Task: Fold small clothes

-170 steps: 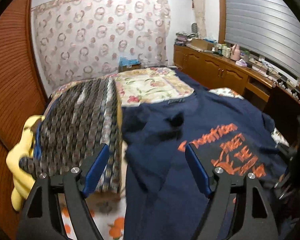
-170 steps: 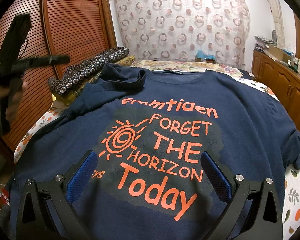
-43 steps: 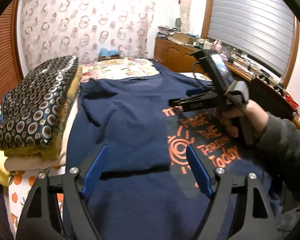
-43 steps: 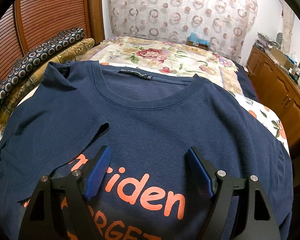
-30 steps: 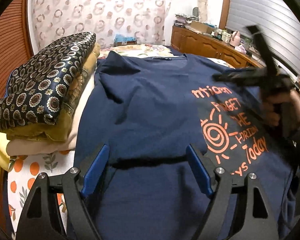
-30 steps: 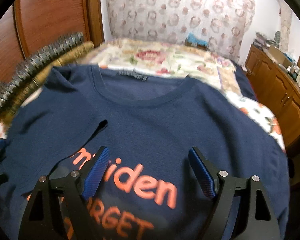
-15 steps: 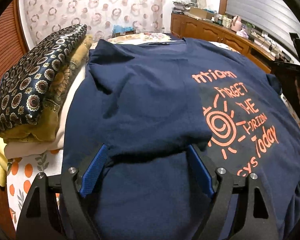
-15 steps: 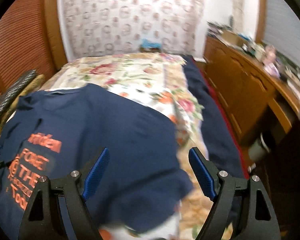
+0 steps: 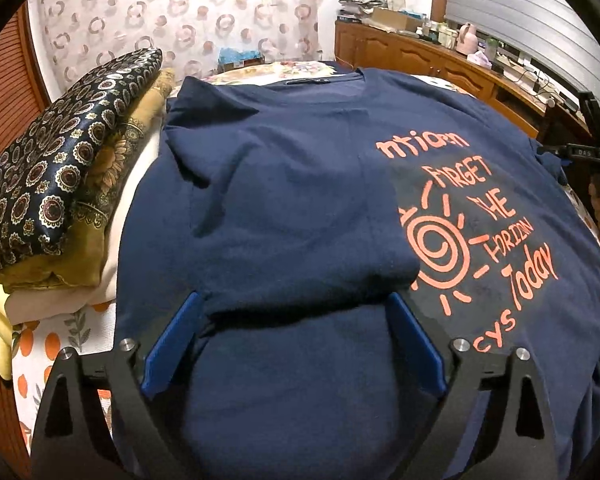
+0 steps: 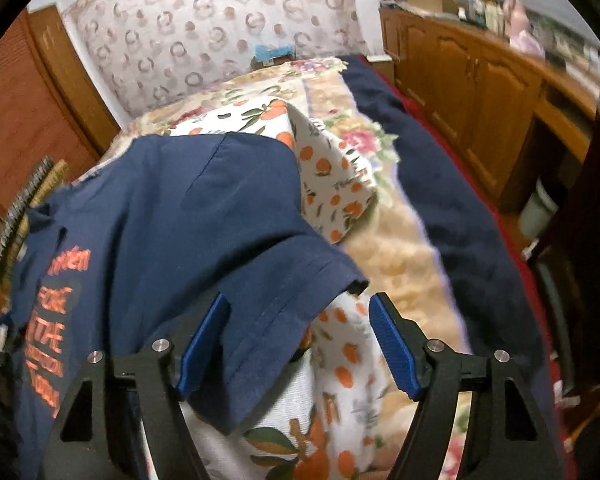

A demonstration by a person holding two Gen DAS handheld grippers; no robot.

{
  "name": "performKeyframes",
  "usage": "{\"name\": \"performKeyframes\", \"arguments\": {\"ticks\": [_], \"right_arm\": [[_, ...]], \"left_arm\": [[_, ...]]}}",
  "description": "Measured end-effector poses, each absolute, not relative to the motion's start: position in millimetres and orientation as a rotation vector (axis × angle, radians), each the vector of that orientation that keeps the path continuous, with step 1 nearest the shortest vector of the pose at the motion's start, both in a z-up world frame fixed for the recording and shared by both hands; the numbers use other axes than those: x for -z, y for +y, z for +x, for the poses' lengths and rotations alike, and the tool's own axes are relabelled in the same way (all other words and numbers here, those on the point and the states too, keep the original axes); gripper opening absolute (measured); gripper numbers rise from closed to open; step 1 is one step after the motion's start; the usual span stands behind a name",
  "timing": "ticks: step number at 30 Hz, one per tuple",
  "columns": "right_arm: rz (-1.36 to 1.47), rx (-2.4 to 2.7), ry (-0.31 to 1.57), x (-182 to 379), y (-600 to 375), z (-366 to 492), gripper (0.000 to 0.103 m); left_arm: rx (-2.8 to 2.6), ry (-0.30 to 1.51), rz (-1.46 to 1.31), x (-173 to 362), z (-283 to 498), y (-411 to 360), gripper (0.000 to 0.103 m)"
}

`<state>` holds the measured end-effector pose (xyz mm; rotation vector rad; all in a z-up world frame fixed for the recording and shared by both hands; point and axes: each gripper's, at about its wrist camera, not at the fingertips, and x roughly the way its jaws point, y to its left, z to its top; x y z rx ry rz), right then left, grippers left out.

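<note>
Navy shirt [image 9: 284,208] flat on the bed [image 10: 404,264], left side folded over, right sleeve [image 10: 284,280] still out.
Your left gripper [image 9: 294,334] hovers over the folded flap's lower edge, jaws wide and opening, gripping nothing. Your right gripper [image 10: 300,338] sits at the bed's right edge, jaws closing around the sleeve hem, pads not yet pressing. Folded stack [image 9: 56,184] lies along the bed's left edge, beside the shirt.

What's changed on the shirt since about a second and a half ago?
The right gripper swung from above the collar to the navy T-shirt's unfolded sleeve at the bed's edge; its jaws are closing around it. The left gripper is opening over the folded side. The shirt and the stacked fabrics stayed put.
</note>
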<state>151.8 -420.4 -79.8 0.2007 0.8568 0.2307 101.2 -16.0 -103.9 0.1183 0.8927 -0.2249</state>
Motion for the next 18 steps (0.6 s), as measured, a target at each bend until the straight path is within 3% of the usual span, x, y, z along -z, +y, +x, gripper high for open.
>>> {"name": "performKeyframes", "arguments": {"ticks": [3, 8, 11, 18], "right_arm": [[0.231, -0.264, 0.849, 79, -422, 152, 0.059], [0.126, -0.230, 0.784, 67, -415, 141, 0.015], [0.073, -0.208, 0.727, 57, -407, 135, 0.008], [-0.034, -0.287, 0.602, 15, -365, 117, 0.007]], "left_arm": [[0.225, 0.893, 0.118, 104, 101, -16, 0.094], [0.225, 0.893, 0.118, 104, 101, -16, 0.094], [0.225, 0.893, 0.118, 104, 101, -16, 0.094], [0.225, 0.893, 0.118, 104, 101, -16, 0.094]]}}
